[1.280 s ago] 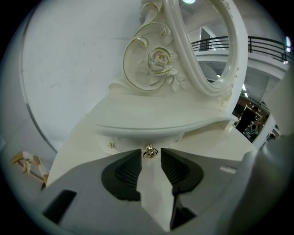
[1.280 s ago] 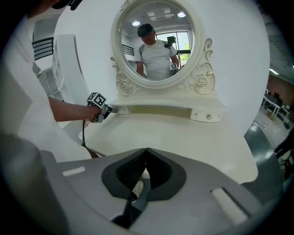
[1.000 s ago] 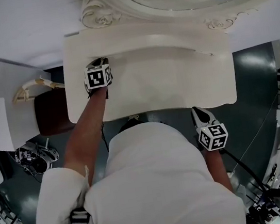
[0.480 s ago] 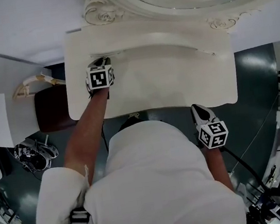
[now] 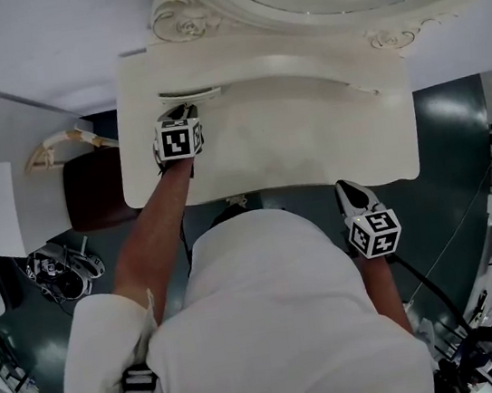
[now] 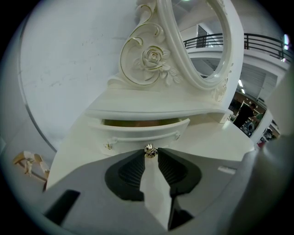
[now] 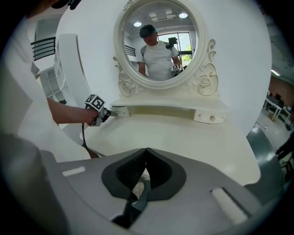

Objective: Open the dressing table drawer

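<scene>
Left jaws: the left gripper [image 6: 150, 154] is clenched on the knob [image 6: 149, 149], pinching it at the very tips. Black ribbed pads [image 6: 131, 172] sit in a smooth grey shell.
Knob: small, round, shiny metal, right between the tips of the left jaws.
Drawer: the drawer [image 6: 138, 130] lies straight ahead of the left jaws, pulled partly out. Curved cream front with a raised moulding; a dull yellow-brown strip of its inside shows above the top edge.
Table: dressing table [image 5: 312, 144], cream painted, smooth matt top with rounded corners. A narrow shelf [image 6: 151, 109] overhangs the drawer.
Mirror: the mirror [image 7: 158, 41] rises above and beyond both pairs of jaws. Round glass, thick cream frame, a carved rose [image 6: 151, 57] among scrolls at its foot.
Right jaws: the right gripper [image 7: 146, 150] is closed, tips meeting, nothing gripped. It hangs off the near edge of the table, well apart from the drawer.
Hidden: the drawer's inside beyond that strip is out of sight. The head view gives only a sliver of the drawer ahead of the left gripper's marker cube. The person's [image 5: 274, 324] white shirt covers the middle of the table's near edge. A dark brown seat [image 5: 90, 191], left of the left jaws, is partly tucked under the table.
Hard to make out: the drawer's depth, and what lies below the right jaws, seen only through a slit.
</scene>
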Demonstrator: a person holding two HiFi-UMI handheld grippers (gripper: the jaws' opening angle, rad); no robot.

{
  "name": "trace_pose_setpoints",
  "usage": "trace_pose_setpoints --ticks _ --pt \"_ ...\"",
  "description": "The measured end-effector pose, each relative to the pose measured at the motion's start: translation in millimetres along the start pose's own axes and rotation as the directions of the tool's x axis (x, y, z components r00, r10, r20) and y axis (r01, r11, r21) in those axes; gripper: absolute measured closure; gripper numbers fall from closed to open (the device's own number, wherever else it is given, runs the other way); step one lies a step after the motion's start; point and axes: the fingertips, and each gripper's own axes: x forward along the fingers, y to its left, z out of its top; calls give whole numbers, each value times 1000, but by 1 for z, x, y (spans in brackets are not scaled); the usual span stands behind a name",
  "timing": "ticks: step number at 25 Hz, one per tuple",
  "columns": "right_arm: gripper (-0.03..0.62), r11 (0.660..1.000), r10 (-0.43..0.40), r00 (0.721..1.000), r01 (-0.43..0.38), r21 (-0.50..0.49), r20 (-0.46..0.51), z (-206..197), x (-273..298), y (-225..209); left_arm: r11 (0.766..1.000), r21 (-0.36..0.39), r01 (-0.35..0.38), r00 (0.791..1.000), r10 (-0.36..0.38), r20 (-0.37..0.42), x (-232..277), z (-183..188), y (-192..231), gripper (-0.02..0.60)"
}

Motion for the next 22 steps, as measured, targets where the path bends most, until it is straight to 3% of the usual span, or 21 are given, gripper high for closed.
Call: trace_pose_setpoints --ticks 22 --pt "592 999 30 999 -30 -14 10 -3 1 6 1000 1 5 1000 -5 -22 -20 -27 -11 486"
